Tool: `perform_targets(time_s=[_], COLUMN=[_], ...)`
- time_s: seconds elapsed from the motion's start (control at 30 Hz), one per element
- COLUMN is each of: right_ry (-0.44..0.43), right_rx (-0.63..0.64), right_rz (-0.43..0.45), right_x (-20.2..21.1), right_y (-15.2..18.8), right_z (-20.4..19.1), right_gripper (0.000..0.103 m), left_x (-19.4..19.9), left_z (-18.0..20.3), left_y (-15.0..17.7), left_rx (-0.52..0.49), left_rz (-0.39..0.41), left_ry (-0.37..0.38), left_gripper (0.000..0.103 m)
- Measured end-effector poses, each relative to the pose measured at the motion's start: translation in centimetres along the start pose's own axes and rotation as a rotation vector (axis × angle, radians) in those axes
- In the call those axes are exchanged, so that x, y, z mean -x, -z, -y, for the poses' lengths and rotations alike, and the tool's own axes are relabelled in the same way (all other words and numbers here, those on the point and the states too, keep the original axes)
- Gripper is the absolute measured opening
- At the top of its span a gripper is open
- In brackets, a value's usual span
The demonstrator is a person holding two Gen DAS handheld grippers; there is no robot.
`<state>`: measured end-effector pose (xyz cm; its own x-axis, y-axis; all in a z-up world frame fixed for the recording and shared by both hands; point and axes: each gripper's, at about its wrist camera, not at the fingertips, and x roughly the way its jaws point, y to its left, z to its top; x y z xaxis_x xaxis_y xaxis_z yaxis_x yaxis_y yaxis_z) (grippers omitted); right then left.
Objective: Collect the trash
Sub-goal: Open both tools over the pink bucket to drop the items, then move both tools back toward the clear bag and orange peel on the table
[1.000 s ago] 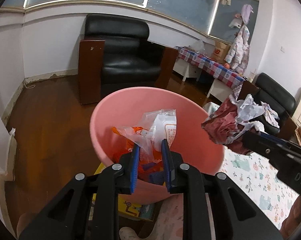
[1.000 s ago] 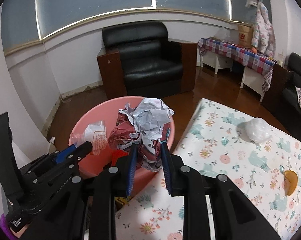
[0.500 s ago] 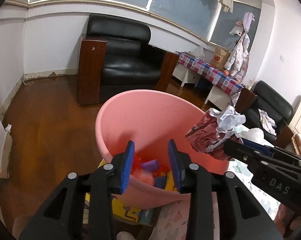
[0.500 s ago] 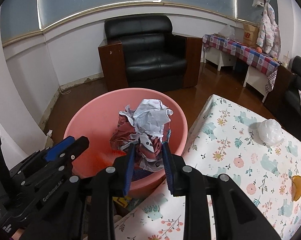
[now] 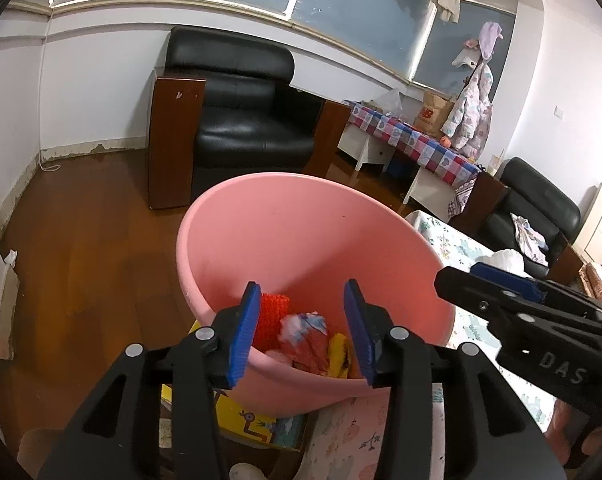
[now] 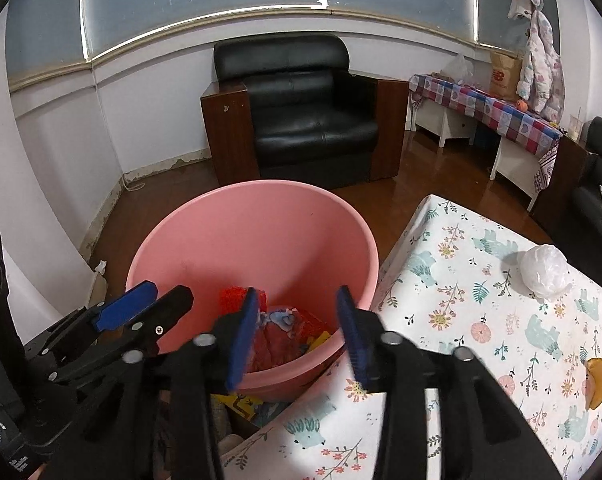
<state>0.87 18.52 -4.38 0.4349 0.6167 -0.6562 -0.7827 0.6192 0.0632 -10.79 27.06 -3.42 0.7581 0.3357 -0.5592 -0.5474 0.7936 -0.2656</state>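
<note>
Crumpled trash [image 6: 289,328], a soft heap of red netting, dark red and white paper and a yellow scrap, is seen at the bottom of a round, smooth pink plastic tub [image 6: 261,236]. No long axis can be told from the shapeless heap. It lies below and beyond both tongs. The left tongs [image 5: 303,322] and the right tongs [image 6: 297,330] are held over the near rim, their blue-padded jaws just opened, apart and empty. A white plastic wad [image 6: 545,266] rests on the flowered tablecloth [image 6: 461,320] beside the tub.
</note>
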Motion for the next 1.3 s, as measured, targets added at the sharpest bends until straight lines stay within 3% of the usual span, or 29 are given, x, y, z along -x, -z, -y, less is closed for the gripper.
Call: perform_targets(time_s=[0.77,1.3], right_ry=[0.015,0.187], right_rx=[-0.126,-0.356], right_rz=[-0.013,-0.032], right_x=[3.6,9.3], right_y=[3.5,10.4], right_z=[4.4,14.9], right_gripper=[0.048,0.048], left_x=[-0.3,-0.1], left_z=[0.7,0.5], left_y=[0.8,1.4], left_rx=[-0.061,-0.07], left_rz=[0.029,0.07], left_ry=[-0.052,-0.046], left_gripper=[0.044,0.044])
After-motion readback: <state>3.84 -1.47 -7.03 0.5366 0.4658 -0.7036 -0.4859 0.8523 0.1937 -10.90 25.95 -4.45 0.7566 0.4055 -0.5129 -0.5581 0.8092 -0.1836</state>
